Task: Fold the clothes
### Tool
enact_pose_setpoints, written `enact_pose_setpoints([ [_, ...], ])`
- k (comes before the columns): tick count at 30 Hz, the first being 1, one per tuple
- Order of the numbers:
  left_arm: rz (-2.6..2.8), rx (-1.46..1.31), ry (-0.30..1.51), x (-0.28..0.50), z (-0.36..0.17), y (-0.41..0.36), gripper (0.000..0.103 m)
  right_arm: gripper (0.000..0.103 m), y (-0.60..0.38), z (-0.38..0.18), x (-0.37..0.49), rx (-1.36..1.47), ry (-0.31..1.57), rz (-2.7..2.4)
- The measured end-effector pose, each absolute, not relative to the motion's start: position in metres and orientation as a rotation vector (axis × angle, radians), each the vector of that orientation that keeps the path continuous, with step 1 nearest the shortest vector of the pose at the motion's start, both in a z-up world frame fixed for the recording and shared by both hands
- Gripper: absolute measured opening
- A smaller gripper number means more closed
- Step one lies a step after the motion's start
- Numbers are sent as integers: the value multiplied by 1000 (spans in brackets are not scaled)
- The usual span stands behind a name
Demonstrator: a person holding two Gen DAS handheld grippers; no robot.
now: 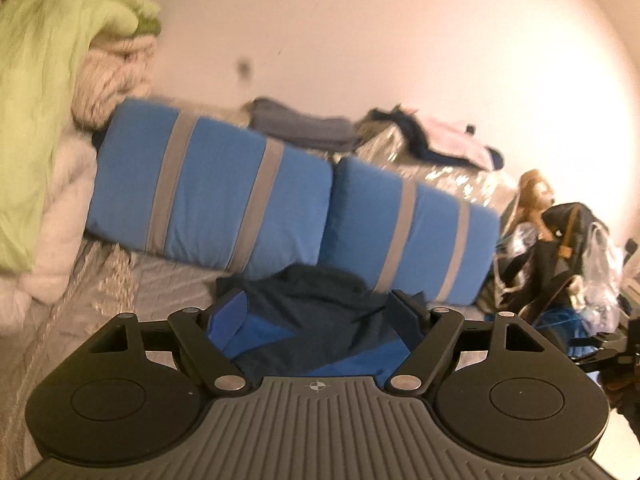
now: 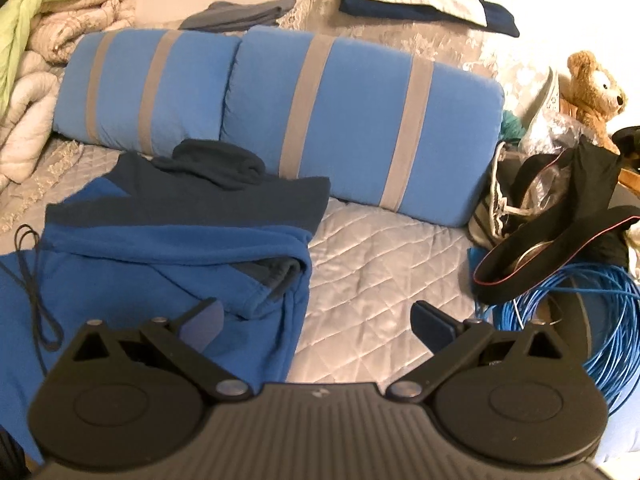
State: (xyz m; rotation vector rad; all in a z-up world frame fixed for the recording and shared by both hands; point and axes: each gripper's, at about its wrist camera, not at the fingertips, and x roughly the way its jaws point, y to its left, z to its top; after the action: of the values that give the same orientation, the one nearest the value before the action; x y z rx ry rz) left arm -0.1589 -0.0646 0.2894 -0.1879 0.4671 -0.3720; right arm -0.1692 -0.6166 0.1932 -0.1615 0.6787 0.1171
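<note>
The fleece (image 2: 168, 232) lies half-folded on the quilt (image 2: 380, 248), long axis running from 7 to 1 o'clock toward the pillows (image 2: 352, 120), at 10 o'clock of the wide, empty right gripper (image 2: 320, 326), while the left gripper (image 1: 320, 312) (also wide, holding nothing) hangs straight over it.

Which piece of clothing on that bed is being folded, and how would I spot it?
Find the two blue pillows with grey stripes leaning along the bed. On the quilted silver bedspread just in front of them lies the blue fleece top. Unlike the plain folded clothes behind the pillows, it is two-toned: bright blue body, dark navy shoulders and collar.
</note>
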Motion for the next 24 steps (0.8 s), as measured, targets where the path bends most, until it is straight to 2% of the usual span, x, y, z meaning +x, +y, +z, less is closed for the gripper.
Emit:
enact_pose_setpoints([
  [13, -312, -117, 332, -212, 356, -37, 77, 103, -686, 310, -225, 39, 483, 89],
  [24, -283, -103, 340, -251, 366, -17, 77, 103, -715, 338, -282, 69, 410, 79],
])
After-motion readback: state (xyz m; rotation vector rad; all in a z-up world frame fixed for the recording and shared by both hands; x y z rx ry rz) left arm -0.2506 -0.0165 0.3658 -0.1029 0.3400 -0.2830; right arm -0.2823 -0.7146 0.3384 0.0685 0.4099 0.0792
